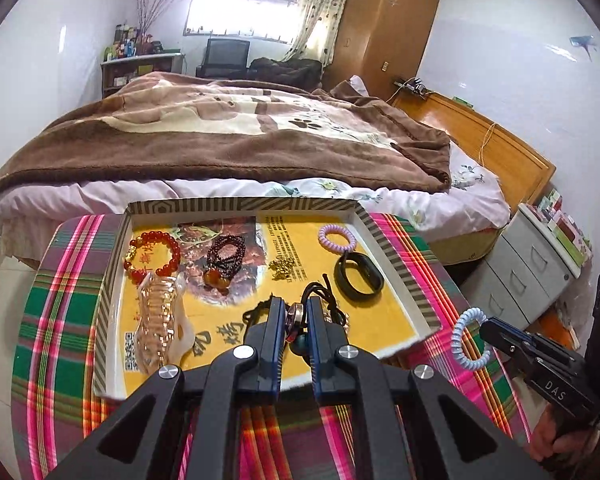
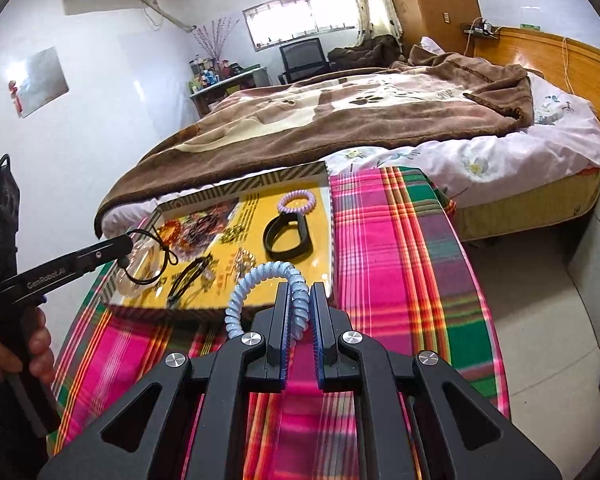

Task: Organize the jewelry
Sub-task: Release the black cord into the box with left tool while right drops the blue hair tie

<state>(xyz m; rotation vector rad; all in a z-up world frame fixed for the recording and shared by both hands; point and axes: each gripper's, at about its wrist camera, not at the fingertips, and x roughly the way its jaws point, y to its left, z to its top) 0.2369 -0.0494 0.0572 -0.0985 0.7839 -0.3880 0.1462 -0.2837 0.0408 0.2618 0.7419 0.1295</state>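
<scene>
While most of the jewelry already lies in the shallow tray point(image 1: 396, 264), two pieces are up in the air, so the job looks partly done. The left claw point(image 1: 294, 312) is closed on a black cord necklace point(image 1: 320, 300), just above the tray's near end. The right claw point(image 2: 299, 308) is closed on a pale blue spiral band point(image 2: 260, 276), held over the plaid tabletop point(image 2: 400, 280) just beside the tray.

Inside the tray sit a red bead bracelet point(image 1: 154, 256), a dark bead string point(image 1: 226, 254), a purple spiral band point(image 1: 337, 238), a black wristband point(image 1: 358, 276) and a small gold piece point(image 1: 282, 270). The two held pieces probably still need a spot.

The left wrist view shows the tray's whole inside. The right wrist view shows the cord hanging in a loop from the left claw (the other view hides that), and the person's hand point(image 2: 36, 348) on the handle.
</scene>
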